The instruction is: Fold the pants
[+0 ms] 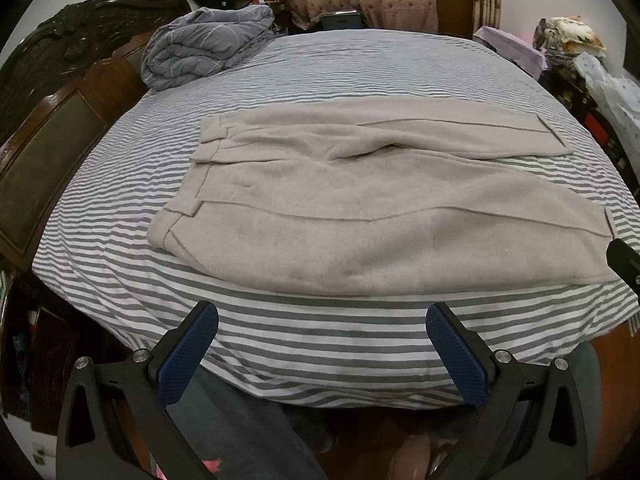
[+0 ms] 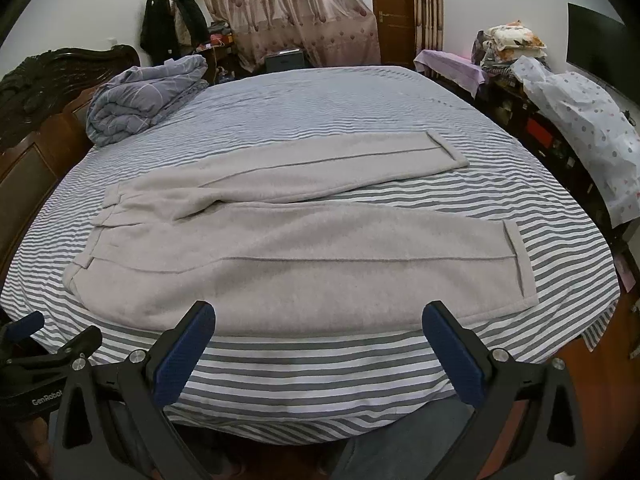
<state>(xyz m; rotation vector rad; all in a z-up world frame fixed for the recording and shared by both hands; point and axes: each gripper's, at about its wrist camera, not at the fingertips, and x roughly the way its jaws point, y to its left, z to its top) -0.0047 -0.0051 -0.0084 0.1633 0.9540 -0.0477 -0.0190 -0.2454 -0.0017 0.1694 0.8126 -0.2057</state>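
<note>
The beige pants [image 2: 256, 252] lie spread flat on the striped bed [image 2: 320, 368], waistband left, both legs running right. Left tongs [image 1: 322, 344] and right tongs [image 2: 318, 342] hover apart, empty, over the near edge. In the left view the nearer leg's cuff is partly hidden behind the other tool.

Beige pants [image 1: 360, 216] lie flat on bed (legs spread apart).

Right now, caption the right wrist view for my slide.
Open right gripper hovers before flat beige fleece pants on the grey-and-white striped bed.
</note>
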